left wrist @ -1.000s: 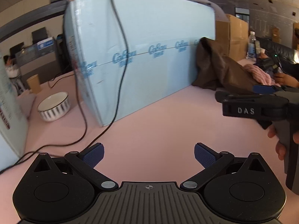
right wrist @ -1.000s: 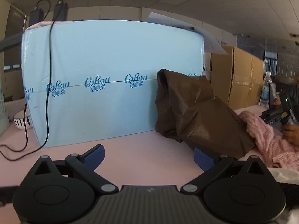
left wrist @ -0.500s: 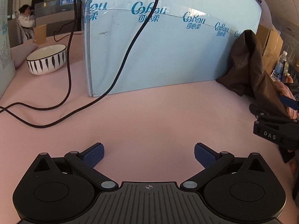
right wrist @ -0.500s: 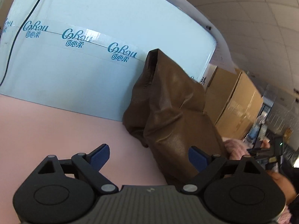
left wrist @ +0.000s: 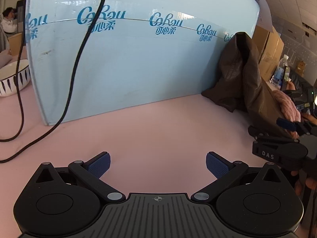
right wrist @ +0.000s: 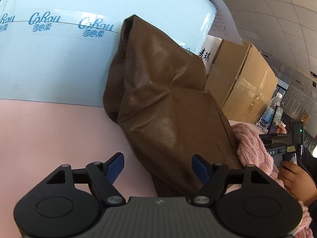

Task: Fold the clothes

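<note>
A: Garment pos?
B: Brown leather garment slumped on pink bench, leaning vs. light-blue box; pink knit beside it.
A: R jaws?
B: Right gripper part open, just been closing; garment's lower edge between the pads, not pinched.
A: L?
B: Left gripper wide open, nothing in it, over bare bench.
</note>
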`<action>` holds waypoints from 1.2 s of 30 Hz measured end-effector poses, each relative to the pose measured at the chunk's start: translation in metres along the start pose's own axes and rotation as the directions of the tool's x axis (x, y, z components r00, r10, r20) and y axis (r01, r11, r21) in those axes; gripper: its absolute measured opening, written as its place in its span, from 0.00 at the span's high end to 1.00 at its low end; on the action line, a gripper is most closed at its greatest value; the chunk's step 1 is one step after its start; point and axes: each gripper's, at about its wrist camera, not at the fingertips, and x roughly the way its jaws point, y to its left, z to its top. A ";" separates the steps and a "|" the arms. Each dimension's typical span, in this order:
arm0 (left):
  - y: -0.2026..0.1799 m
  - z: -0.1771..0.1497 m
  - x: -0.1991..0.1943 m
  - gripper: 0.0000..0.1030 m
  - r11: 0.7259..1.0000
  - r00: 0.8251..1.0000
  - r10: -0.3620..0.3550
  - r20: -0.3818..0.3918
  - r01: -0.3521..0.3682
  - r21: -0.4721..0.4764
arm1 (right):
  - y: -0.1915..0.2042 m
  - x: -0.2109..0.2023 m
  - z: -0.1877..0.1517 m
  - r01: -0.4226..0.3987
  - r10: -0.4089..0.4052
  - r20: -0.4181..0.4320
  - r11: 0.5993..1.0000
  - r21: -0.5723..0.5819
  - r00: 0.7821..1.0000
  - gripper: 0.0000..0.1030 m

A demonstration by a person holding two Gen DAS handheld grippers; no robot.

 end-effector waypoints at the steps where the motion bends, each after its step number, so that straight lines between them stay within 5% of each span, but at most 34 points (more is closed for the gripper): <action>1: -0.004 0.001 0.003 0.00 1.000 1.000 0.000 0.016 0.000 0.007 | -0.003 0.002 -0.002 -0.008 0.008 -0.010 1.000 -0.002 1.000 0.35; 6: -0.016 -0.002 0.017 0.00 0.999 0.999 0.033 0.027 -0.034 0.031 | -0.009 0.002 -0.006 -0.050 0.050 0.001 0.998 0.025 0.999 0.87; 7: -0.018 -0.003 0.018 0.00 0.998 0.999 0.038 0.020 -0.039 0.047 | -0.008 -0.002 -0.007 -0.053 0.052 0.027 0.998 0.017 0.998 0.90; 11: -0.041 -0.014 0.010 0.00 0.963 0.996 0.091 0.023 -0.094 0.252 | -0.011 -0.020 -0.009 -0.092 0.086 0.113 0.995 0.049 0.990 0.93; 16: -0.067 -0.020 -0.016 0.00 0.918 0.999 0.054 0.000 -0.050 0.394 | 0.002 -0.063 -0.008 -0.237 0.222 0.178 0.969 0.065 0.959 0.94; 22: -0.068 -0.028 -0.063 0.00 0.901 1.000 0.014 0.019 -0.021 0.434 | 0.012 -0.119 -0.008 -0.382 0.352 0.231 0.919 0.101 0.907 0.95; 26: -0.034 -0.029 -0.094 0.00 0.935 1.000 0.027 0.008 -0.028 0.353 | 0.021 -0.162 -0.005 -0.439 0.406 0.274 0.896 0.069 0.872 0.95; 32: 0.043 -0.031 -0.141 0.00 0.981 0.999 0.046 0.023 -0.049 0.188 | 0.076 -0.224 0.009 -0.564 0.559 0.299 0.822 -0.078 0.774 0.95; 36: 0.099 -0.042 -0.183 0.00 0.994 0.996 0.075 0.042 -0.078 0.071 | 0.146 -0.267 0.013 -0.692 0.717 0.290 0.693 -0.202 0.634 0.95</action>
